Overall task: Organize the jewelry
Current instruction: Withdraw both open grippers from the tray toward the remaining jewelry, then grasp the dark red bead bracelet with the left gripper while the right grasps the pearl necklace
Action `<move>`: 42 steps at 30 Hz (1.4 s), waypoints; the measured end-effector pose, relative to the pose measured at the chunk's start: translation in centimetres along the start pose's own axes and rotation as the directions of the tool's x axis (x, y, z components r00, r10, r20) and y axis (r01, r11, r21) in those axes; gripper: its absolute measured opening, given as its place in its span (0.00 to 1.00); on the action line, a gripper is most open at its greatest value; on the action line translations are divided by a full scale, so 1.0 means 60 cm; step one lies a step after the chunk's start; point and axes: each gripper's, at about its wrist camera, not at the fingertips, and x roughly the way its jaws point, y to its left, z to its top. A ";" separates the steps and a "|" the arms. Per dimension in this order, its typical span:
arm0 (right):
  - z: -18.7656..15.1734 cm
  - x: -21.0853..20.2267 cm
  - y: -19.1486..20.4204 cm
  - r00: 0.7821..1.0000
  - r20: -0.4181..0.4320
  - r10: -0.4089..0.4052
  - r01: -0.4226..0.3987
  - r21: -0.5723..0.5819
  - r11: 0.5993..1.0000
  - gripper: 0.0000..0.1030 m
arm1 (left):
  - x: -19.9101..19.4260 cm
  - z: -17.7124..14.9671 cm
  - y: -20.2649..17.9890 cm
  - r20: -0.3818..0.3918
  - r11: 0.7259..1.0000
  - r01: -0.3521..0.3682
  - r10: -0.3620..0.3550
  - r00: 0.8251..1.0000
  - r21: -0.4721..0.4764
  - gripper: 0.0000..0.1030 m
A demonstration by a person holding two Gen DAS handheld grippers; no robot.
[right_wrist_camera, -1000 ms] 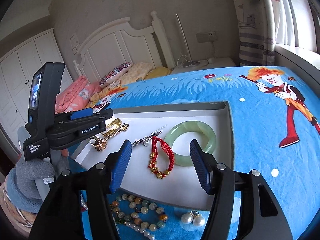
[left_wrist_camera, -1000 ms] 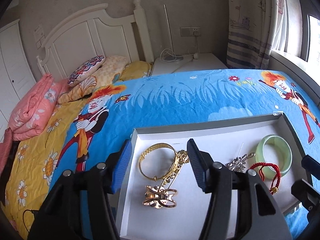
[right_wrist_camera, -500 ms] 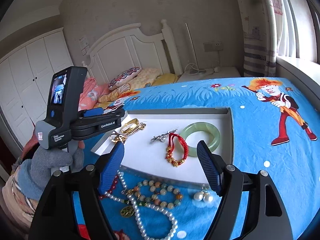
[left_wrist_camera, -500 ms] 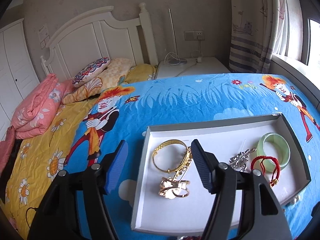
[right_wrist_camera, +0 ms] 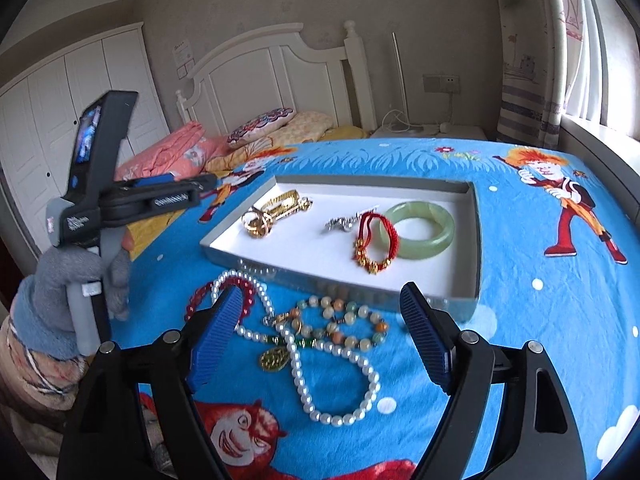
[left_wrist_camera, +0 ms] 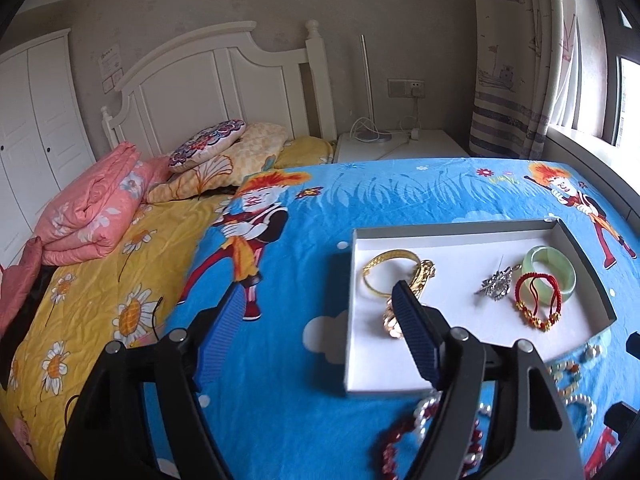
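Blue cartoon bedspread (right_wrist_camera: 520, 312) underneath everything. Shallow white tray (right_wrist_camera: 474, 240) on it, already holding a green jade bangle (right_wrist_camera: 420, 230), a red cord bracelet (right_wrist_camera: 374, 246), a silver brooch (right_wrist_camera: 340, 223) and gold bangles (right_wrist_camera: 276, 210). Still out on the bedspread, just beside the tray's near edge: a pearl necklace (right_wrist_camera: 332, 372), a multicoloured bead bracelet (right_wrist_camera: 348, 322), dark red beads (right_wrist_camera: 200, 300). Roughly halfway done, by the look of it. Right gripper (right_wrist_camera: 320, 340) empty, jaws wide apart, hovering over the loose strands. Left gripper (left_wrist_camera: 320, 328) likewise spread and empty, near the tray's left edge.
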 end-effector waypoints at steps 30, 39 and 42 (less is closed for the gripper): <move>-0.073 0.033 0.041 0.988 -0.149 -0.038 0.015 -0.153 0.988 0.62 | -0.056 -0.212 0.096 -0.014 0.982 0.189 -0.189 0.982 0.018 0.88; -0.079 0.055 0.048 0.982 -0.175 -0.066 0.025 -0.227 0.973 0.45 | -0.066 -0.248 0.069 -0.045 0.952 0.295 -0.292 0.955 0.083 0.89; -0.079 0.055 0.042 0.983 -0.163 -0.081 0.041 -0.233 0.972 0.26 | -0.076 -0.250 0.042 -0.048 0.930 0.333 -0.329 0.943 0.158 0.89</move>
